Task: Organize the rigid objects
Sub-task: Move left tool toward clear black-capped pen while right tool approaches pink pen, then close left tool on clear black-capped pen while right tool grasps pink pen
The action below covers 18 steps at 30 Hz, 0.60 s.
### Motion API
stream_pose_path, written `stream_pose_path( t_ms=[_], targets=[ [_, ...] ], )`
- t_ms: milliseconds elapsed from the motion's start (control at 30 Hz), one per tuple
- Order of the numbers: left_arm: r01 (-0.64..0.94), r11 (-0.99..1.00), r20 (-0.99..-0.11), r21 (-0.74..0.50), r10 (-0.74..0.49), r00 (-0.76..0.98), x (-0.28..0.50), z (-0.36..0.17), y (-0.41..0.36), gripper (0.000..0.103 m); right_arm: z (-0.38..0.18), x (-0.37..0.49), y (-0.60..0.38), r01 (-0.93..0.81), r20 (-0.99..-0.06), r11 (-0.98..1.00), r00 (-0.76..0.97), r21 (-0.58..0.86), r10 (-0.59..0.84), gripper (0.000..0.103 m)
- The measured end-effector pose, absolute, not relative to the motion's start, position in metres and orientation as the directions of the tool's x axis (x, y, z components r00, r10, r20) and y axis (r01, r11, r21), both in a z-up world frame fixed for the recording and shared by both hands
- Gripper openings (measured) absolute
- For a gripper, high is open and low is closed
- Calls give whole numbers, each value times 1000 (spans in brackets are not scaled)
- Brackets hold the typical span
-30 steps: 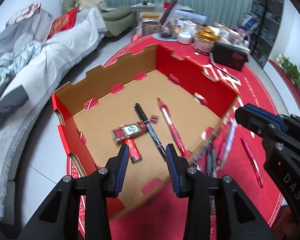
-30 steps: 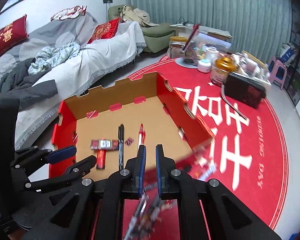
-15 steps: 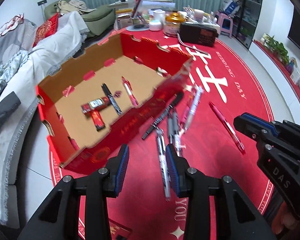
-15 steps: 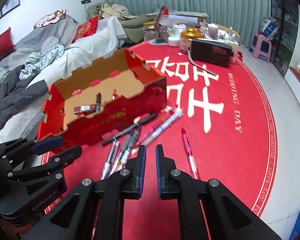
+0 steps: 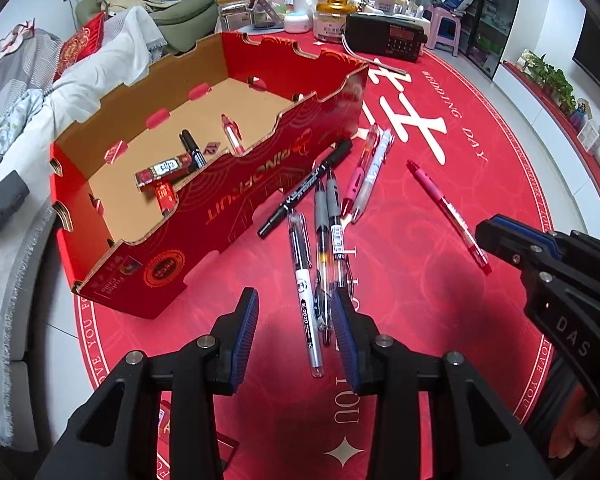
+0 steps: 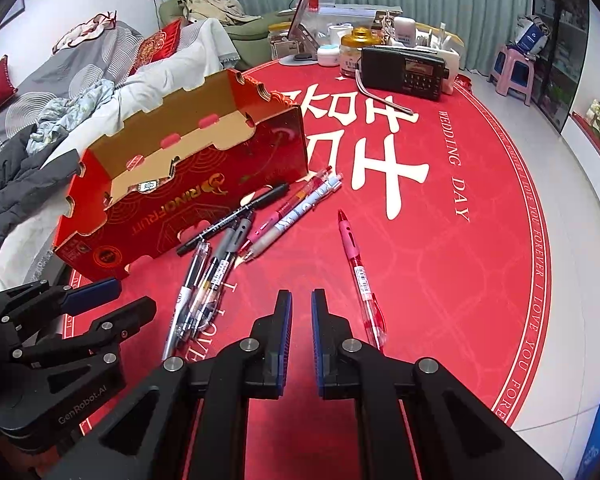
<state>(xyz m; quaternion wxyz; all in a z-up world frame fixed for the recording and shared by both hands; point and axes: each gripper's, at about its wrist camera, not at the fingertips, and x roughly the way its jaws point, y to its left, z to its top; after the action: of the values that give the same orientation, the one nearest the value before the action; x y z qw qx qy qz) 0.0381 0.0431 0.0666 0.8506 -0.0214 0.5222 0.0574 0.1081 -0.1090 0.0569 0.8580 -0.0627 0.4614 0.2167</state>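
A loose bunch of pens (image 5: 324,216) lies on the round red mat (image 5: 440,304), just beside the long printed wall of an open red cardboard box (image 5: 236,200). A black marker (image 5: 304,188) slants closest to the box, three clear-barrelled pens run side by side below it, and a pink pen and a white one lie together a little further out. One red pen (image 6: 360,268) lies alone, apart from the bunch. Inside the box, on its brown floor, are another black pen (image 5: 191,148), a red pen (image 5: 232,136) and two small red packets (image 5: 162,170). The left tool (image 5: 294,320) hangs above the near ends of the clear pens, its blue-padded fingers spread with nothing between them. The right tool (image 6: 301,316) hovers over bare mat between the bunch and the lone red pen, fingers pressed nearly together and empty. At the far edge of the mat stand a black radio (image 6: 404,74) and jars.
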Motion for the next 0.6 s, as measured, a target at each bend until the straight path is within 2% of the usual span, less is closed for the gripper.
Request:
stream_pose_path(
  t_ms=[433, 600],
  targets=[
    [-174, 979, -916, -104, -27, 400, 29, 31, 75, 41, 30, 134, -130, -393, -849, 914, 443, 105, 289, 10],
    [-163, 983, -918, -86, -15, 396, 38, 26, 71, 41, 22, 145, -135, -380, -850, 916, 434, 126, 297, 10]
  ],
)
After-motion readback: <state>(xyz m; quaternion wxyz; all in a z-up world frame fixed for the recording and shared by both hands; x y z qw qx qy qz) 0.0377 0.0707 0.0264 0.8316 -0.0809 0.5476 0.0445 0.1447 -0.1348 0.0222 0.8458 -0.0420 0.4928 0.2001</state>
